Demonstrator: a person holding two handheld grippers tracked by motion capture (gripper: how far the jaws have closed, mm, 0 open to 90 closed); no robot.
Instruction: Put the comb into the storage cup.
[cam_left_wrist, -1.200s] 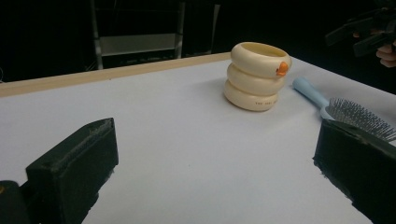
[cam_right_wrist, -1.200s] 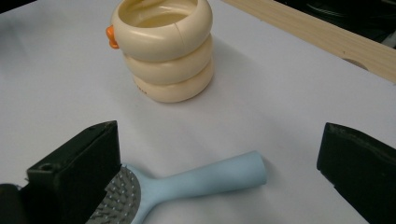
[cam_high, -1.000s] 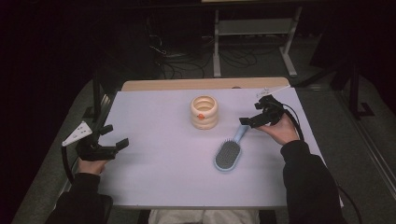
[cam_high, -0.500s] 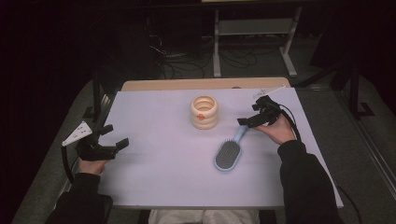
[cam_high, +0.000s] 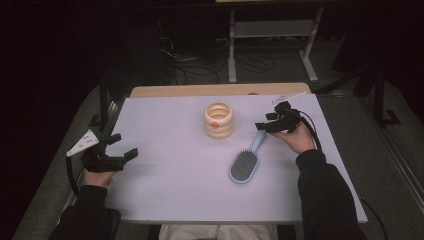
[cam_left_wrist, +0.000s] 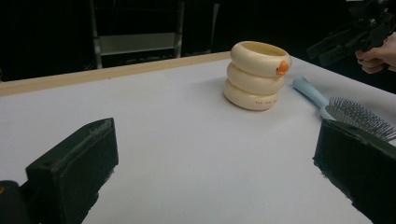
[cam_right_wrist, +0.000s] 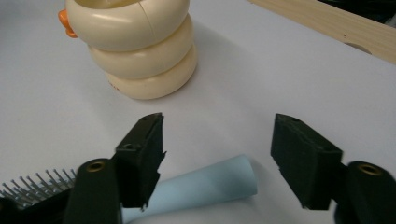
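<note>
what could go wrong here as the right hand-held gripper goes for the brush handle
The right hand-held gripper hangs open over the end of the blue hairbrush handle. Gripping that far out could let the heavier bristle head sag or swing. The cream ringed cup stands close beside the handle, so a swing might knock it. The jaws could also pinch the white table cover.

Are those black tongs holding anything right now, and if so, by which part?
Nothing is held. The right tongs hang open above the handle of the light-blue plastic hairbrush, not clamped on it. The left tongs are open too, over bare table.
</note>
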